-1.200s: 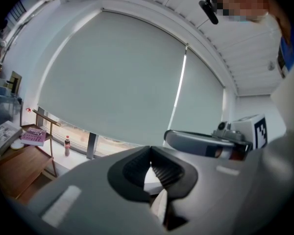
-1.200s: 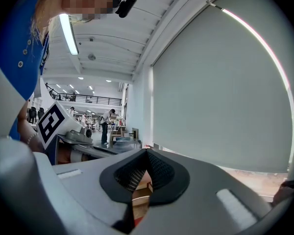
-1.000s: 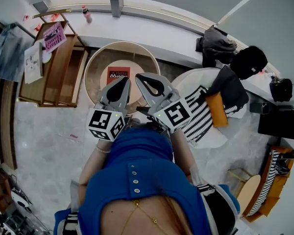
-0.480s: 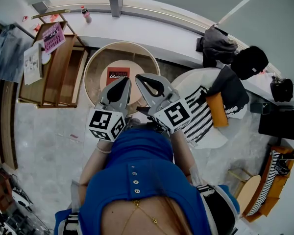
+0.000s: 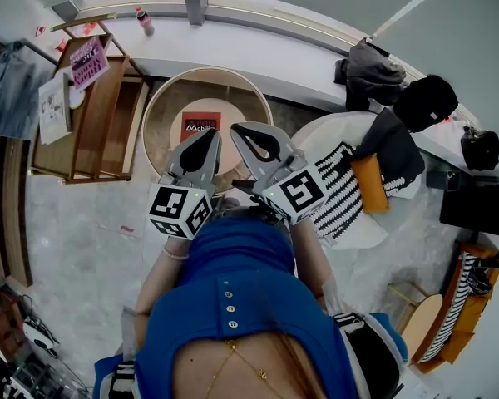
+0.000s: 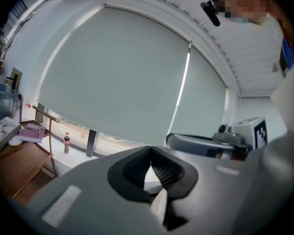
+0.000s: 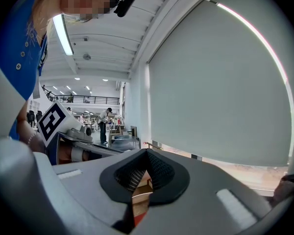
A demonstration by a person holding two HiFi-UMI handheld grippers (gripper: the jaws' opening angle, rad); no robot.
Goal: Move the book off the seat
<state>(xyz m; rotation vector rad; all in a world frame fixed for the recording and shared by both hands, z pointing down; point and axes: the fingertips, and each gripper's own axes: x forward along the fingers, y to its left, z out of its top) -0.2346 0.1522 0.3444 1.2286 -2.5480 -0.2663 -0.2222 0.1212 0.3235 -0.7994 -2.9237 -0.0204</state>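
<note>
A red book (image 5: 200, 125) lies flat in the middle of a round, wood-rimmed seat (image 5: 160, 106) in the head view. Both grippers hover side by side above the seat's near edge, pointing roughly level towards the window. My left gripper (image 5: 211, 135) is shut with nothing in it, its tip over the book's right side. My right gripper (image 5: 236, 129) is also shut and empty, just right of the book. In the left gripper view the jaws (image 6: 151, 154) meet before a grey blind. The right gripper view shows its jaws (image 7: 147, 156) closed too, with a sliver of wood and red below them.
A wooden shelf (image 5: 100, 115) with a pink magazine (image 5: 89, 61) stands left of the seat. A bottle (image 5: 144, 21) is on the white window ledge. To the right is a white chair with a striped cushion (image 5: 343, 194), an orange cushion (image 5: 370, 183) and dark bags (image 5: 370, 75).
</note>
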